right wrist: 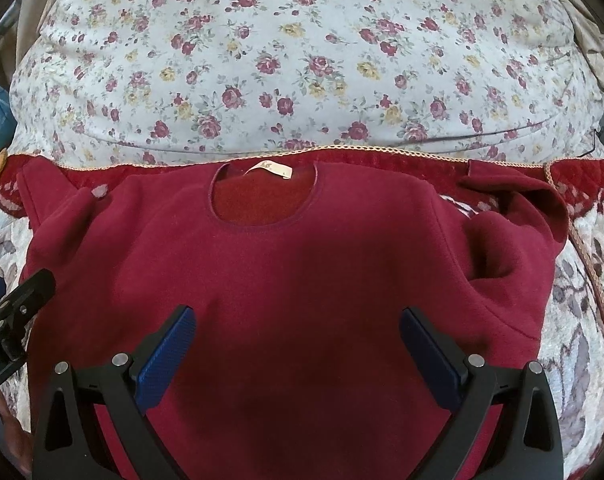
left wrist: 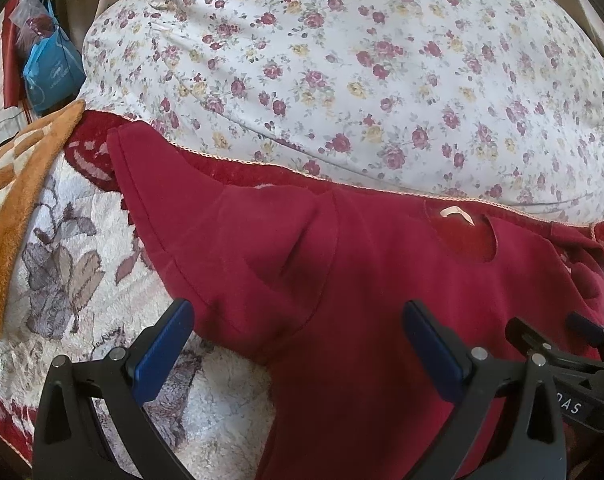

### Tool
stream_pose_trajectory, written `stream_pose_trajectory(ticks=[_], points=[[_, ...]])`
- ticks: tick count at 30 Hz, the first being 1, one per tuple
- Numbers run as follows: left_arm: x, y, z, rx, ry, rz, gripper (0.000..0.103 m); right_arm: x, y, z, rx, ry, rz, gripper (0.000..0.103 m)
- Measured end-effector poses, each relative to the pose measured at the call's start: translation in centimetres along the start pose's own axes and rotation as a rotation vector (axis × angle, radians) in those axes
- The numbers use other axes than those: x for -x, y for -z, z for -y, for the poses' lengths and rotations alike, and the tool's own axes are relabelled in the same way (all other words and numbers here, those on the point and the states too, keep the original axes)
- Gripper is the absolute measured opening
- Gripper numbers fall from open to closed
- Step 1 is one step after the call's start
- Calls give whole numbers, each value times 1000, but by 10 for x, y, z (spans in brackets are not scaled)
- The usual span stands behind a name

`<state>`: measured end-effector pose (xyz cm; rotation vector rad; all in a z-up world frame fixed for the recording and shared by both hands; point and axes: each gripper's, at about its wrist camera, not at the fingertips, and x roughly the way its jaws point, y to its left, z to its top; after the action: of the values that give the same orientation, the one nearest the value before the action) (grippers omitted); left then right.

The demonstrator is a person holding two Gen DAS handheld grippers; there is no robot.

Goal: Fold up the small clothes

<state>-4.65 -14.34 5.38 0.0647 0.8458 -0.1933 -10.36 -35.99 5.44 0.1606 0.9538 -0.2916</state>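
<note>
A dark red sweatshirt (right wrist: pixel 302 264) lies front up on a patterned blanket, its neck hole with a white label (right wrist: pixel 272 169) toward the far side. Its left sleeve (left wrist: pixel 230 232) lies folded in over the shoulder; its right sleeve (right wrist: pixel 513 220) is bunched at the right. My left gripper (left wrist: pixel 298 312) is open, above the left side of the sweatshirt near the armpit. My right gripper (right wrist: pixel 298 320) is open, above the middle of the chest. Neither holds anything. The right gripper also shows in the left wrist view (left wrist: pixel 573 344), and the left one in the right wrist view (right wrist: pixel 18 312).
A large floral pillow (right wrist: pixel 302 60) lies just behind the sweatshirt. The blanket (left wrist: pixel 62 264) has a red border and trim. An orange checkered cloth (left wrist: pixel 18 200) lies at the left. A blue bag (left wrist: pixel 52 72) and clutter sit at the far left.
</note>
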Motion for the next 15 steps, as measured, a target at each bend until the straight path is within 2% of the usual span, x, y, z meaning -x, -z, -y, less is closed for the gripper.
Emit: stream_pose_trajectory(ticks=[15], points=[[-2, 1, -1, 1, -4, -10, 103, -5, -2, 0, -18, -1, -5, 103]])
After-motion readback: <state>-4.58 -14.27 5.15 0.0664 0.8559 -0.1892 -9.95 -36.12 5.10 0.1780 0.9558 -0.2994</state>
